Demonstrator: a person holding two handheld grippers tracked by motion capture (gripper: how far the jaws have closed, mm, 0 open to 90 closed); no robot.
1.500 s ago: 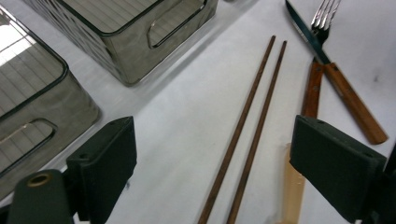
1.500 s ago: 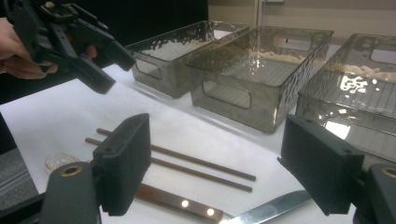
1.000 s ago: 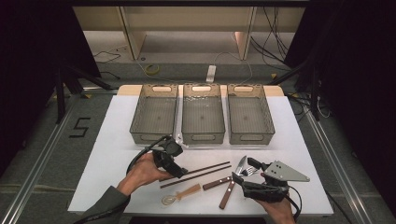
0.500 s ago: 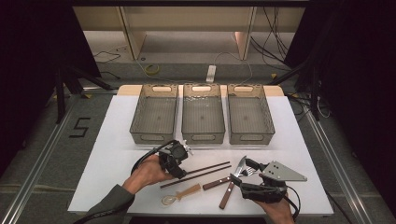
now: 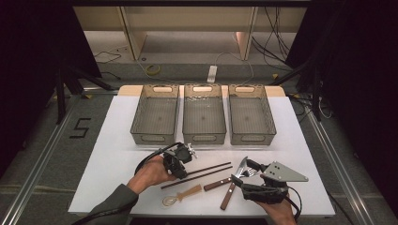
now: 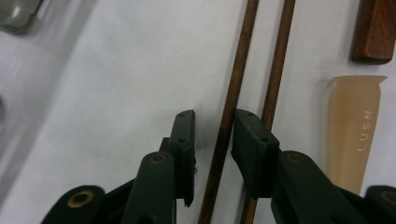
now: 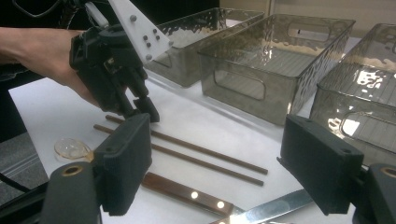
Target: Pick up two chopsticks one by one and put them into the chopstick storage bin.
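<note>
Two dark brown chopsticks lie side by side on the white table. My left gripper is lowered over their left end, open, its jaws straddling one chopstick; the right jaw touches it and the left jaw stands a little off. The second chopstick runs just outside the right jaw. My right gripper hovers wide open near the front right, with nothing between its jaws, over a wood-handled knife. From there the left gripper shows at the chopsticks.
Three grey see-through bins stand in a row at the back. A spoon with a tan handle lies in front of the chopsticks. Two wood-handled utensils lie by the right gripper.
My left gripper has crept right and down onto the chopsticks' left end. The right gripper has barely shifted.
</note>
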